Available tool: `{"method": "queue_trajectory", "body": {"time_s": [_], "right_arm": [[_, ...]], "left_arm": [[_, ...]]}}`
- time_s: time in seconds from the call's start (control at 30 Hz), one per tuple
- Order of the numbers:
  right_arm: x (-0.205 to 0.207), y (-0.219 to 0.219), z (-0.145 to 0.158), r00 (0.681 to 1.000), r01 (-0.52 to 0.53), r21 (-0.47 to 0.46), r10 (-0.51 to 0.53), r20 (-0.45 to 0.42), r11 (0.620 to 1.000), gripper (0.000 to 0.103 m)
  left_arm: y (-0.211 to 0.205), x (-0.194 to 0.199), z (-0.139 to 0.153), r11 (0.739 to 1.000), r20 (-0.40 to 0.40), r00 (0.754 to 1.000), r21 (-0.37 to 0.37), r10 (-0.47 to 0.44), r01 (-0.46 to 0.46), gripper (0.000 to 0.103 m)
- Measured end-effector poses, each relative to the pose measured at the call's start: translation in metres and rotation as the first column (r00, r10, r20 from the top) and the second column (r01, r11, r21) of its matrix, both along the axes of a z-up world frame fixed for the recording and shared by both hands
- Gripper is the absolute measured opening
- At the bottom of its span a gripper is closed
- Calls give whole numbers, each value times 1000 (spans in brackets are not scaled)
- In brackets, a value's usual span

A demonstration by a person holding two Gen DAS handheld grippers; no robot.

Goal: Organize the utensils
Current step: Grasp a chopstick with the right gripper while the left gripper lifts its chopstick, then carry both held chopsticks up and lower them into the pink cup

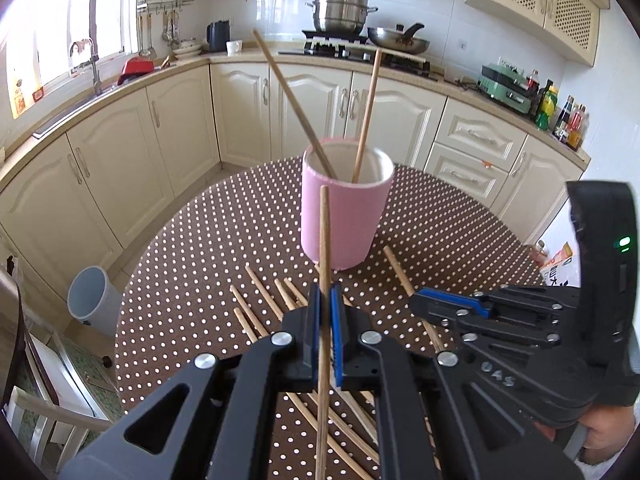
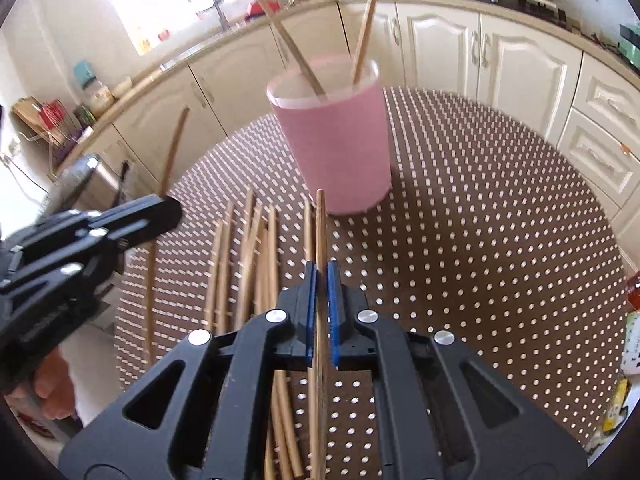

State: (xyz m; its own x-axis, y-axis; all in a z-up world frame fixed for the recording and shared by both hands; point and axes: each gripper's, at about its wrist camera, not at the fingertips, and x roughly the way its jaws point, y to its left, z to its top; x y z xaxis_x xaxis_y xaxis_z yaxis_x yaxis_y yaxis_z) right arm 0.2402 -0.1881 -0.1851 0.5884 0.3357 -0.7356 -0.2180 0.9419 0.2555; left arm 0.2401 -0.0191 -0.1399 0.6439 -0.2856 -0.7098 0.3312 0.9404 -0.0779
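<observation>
A pink cup [image 1: 340,216] stands on the brown dotted table [image 1: 192,280] with two wooden chopsticks [image 1: 366,120] leaning in it. My left gripper [image 1: 327,292] is shut on one chopstick [image 1: 323,240] that points up toward the cup. My right gripper [image 2: 321,270] is shut on another chopstick [image 2: 320,232], lifted just in front of the cup [image 2: 340,148]. Several loose chopsticks [image 2: 244,264] lie on the table to its left. The left gripper [image 2: 160,210] shows there with its chopstick [image 2: 172,156], and the right gripper [image 1: 420,304] appears in the left wrist view.
Cream kitchen cabinets [image 1: 168,120] and a counter with a stove, pot [image 1: 340,8] and pan ring the table. A grey bin [image 1: 90,296] stands on the floor at the left. Packets [image 2: 624,380] lie at the table's right edge.
</observation>
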Motion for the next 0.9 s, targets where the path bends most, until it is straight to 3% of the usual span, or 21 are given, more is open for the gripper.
{"method": "queue_trajectory", "body": {"time_s": [0.37,0.9], "right_arm": [[-40,-9,78,979,-26,67,12,201,997,6],[-62,-12,127,937,-40,73,12,350,997,6]], "left_arm": [[3,-28,48,998,103,995,-65,7,0,6],[1,-51,106,992,230,972,-127,45,-16,6]]}}
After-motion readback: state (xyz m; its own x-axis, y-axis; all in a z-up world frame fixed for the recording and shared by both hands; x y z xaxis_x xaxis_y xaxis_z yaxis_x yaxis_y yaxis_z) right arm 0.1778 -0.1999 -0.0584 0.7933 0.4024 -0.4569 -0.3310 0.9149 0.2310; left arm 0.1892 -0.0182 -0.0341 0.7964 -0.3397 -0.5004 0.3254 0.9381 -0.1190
